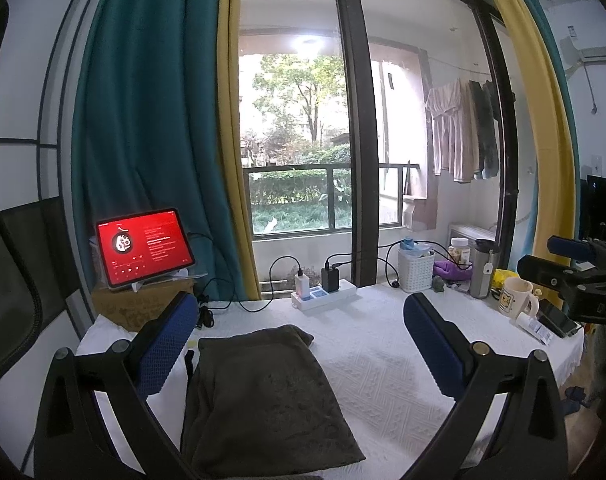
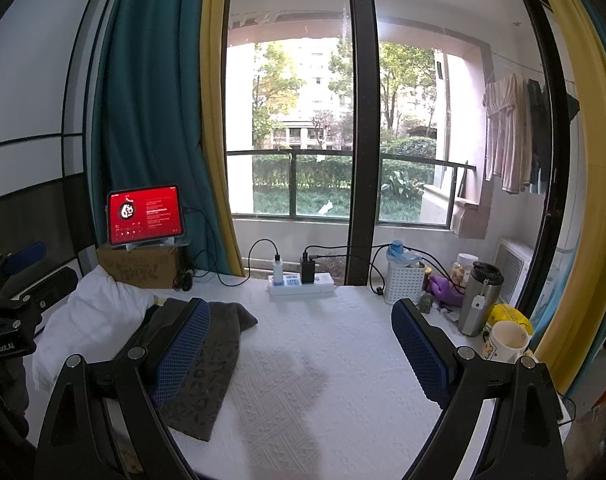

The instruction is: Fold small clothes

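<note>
Over on the far left a tablet [image 1: 144, 247] glows red, propped on a stand atop a cardboard box [image 1: 143, 304], with a teal curtain [image 1: 143, 120] hanging behind it. A white pillow [image 2: 95, 316] lies at the left end of the surface [image 1: 383, 360], which is covered in a white textured cloth.

The left tongs [image 1: 303, 344] hang above the surface with their blue-padded fingers [image 1: 165, 348] spread wide, gripping nothing. Between them and a little to the left lies the dark grey-brown fleece garment [image 1: 263, 396], folded into a long flat rectangle that runs away from the camera.

Further back, in the middle, a white power strip [image 1: 323, 294] sits by the window with a white and a black charger plugged in and cables looping off.

The right tongs [image 2: 303, 344] are likewise wide apart and empty, hovering over bare cloth; the garment [image 2: 207, 360] is seen just behind their left finger [image 2: 179, 352].

To the right stand a white lattice basket [image 1: 415, 274], a purple object [image 1: 451, 270], a jar [image 1: 460, 249], a steel travel tumbler [image 1: 483, 268] and a cream mug [image 1: 517, 298] with a cartoon face. A yellow curtain [image 2: 571, 160] edges the window there.
</note>
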`<state>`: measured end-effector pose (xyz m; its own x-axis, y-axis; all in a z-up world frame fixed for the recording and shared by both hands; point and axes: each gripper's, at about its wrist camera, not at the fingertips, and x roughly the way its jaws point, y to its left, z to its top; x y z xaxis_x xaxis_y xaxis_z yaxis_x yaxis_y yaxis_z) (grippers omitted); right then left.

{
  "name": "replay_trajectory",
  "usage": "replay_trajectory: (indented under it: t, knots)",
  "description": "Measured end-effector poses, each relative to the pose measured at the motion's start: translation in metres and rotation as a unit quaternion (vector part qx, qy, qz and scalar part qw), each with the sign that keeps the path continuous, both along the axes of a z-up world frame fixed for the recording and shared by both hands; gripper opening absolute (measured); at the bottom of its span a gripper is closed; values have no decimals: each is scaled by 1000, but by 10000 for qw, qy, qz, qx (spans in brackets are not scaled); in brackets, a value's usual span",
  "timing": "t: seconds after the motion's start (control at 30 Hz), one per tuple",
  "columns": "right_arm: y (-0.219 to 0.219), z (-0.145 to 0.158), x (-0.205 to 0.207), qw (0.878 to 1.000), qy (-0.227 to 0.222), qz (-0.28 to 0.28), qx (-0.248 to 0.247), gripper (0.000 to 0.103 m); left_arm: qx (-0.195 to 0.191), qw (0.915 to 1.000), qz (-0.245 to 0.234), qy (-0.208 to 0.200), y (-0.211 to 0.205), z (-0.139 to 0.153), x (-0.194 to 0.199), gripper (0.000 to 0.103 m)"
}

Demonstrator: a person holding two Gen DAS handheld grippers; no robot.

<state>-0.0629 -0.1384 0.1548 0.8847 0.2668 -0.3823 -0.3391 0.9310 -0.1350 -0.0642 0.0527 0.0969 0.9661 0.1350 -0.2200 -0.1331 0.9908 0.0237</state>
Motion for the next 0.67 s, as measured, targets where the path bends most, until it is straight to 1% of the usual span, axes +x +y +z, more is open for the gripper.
replay_trajectory:
  t: [0.67]
  knots:
    - [0,-1,1,10000,16,4,-17,93,-14,10000,-48,25,-3,-1,2,102]
